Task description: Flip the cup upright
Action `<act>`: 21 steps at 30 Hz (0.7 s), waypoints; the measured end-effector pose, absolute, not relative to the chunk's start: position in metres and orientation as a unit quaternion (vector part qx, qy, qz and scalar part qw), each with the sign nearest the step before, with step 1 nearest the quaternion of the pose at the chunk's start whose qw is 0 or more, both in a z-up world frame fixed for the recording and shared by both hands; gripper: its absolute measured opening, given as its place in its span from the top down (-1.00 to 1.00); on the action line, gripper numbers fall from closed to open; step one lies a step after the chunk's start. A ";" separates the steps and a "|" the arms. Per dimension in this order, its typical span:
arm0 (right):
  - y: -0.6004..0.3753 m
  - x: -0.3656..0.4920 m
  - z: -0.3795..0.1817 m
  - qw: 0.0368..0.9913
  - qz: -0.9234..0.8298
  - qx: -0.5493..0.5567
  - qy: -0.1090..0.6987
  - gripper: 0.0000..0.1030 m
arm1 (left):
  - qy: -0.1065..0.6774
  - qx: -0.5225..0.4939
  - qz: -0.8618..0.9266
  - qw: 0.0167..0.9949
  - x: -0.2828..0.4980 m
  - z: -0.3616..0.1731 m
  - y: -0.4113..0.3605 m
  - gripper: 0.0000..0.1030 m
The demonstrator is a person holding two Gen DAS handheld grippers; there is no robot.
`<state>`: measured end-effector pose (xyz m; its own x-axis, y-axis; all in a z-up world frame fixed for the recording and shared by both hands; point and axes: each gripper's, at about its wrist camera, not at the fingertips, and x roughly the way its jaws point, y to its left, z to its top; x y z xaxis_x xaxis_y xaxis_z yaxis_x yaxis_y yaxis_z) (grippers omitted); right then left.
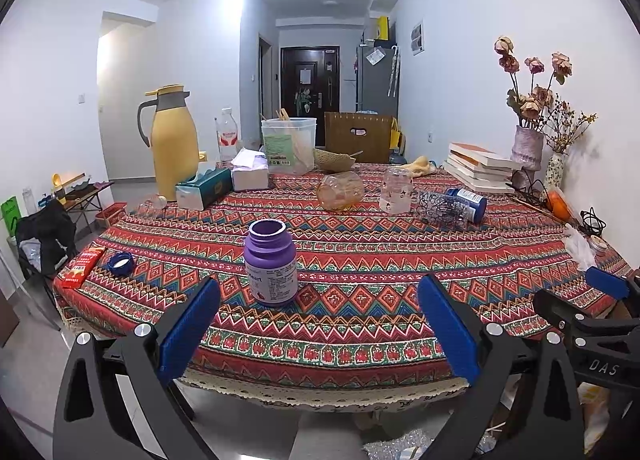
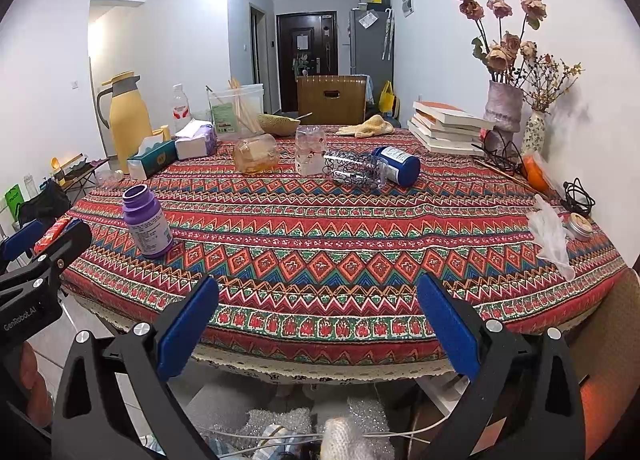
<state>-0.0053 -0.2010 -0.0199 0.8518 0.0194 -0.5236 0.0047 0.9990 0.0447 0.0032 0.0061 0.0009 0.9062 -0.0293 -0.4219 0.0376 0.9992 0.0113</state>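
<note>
Three glass cups stand mid-table on the patterned cloth. An amber cup (image 1: 341, 191) (image 2: 256, 153) lies on its side. A clear printed cup (image 1: 397, 190) (image 2: 310, 150) stands mouth down. A clear cup with black scrollwork (image 1: 440, 207) (image 2: 354, 169) lies on its side. My left gripper (image 1: 320, 322) is open and empty at the table's near edge, just in front of a purple bottle (image 1: 271, 263) (image 2: 146, 221). My right gripper (image 2: 318, 320) is open and empty at the near edge, far from the cups.
A blue bottle (image 1: 470, 203) (image 2: 398, 165) lies beside the scrollwork cup. A yellow jug (image 1: 173, 143), tissue boxes (image 1: 204, 188), a plastic tub (image 1: 289, 144), stacked books (image 2: 448, 125), flower vases (image 2: 502, 109), a blue lid (image 1: 120, 262) and a plastic glove (image 2: 552, 234) ring the table.
</note>
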 end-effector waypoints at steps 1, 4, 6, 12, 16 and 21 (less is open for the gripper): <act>-0.201 -0.005 -0.020 0.962 0.004 0.022 0.272 -0.85 | 0.216 0.009 -0.017 0.976 0.003 0.001 0.006 -0.86; -0.201 -0.005 -0.020 0.962 0.004 0.022 0.272 -0.85 | 0.215 0.010 -0.018 0.976 0.002 0.001 0.005 -0.86; -0.201 -0.005 -0.020 0.962 0.004 0.022 0.272 -0.85 | 0.214 0.011 -0.018 0.977 0.002 0.001 0.005 -0.86; -0.202 -0.005 -0.021 0.962 0.004 0.022 0.273 -0.85 | 0.213 0.009 -0.016 0.977 0.001 0.001 0.004 -0.86; -0.202 -0.005 -0.021 0.962 0.004 0.022 0.273 -0.85 | 0.213 0.009 -0.017 0.977 0.002 0.001 0.004 -0.86; -0.201 -0.007 -0.023 0.962 0.003 0.023 0.272 -0.85 | 0.213 0.009 -0.018 0.977 0.002 0.001 0.005 -0.86</act>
<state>-0.0074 -0.2013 -0.0233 0.8524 0.0174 -0.5226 0.0070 0.9990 0.0448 0.0016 0.0048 0.0009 0.9087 -0.0316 -0.4163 0.0391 0.9992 0.0095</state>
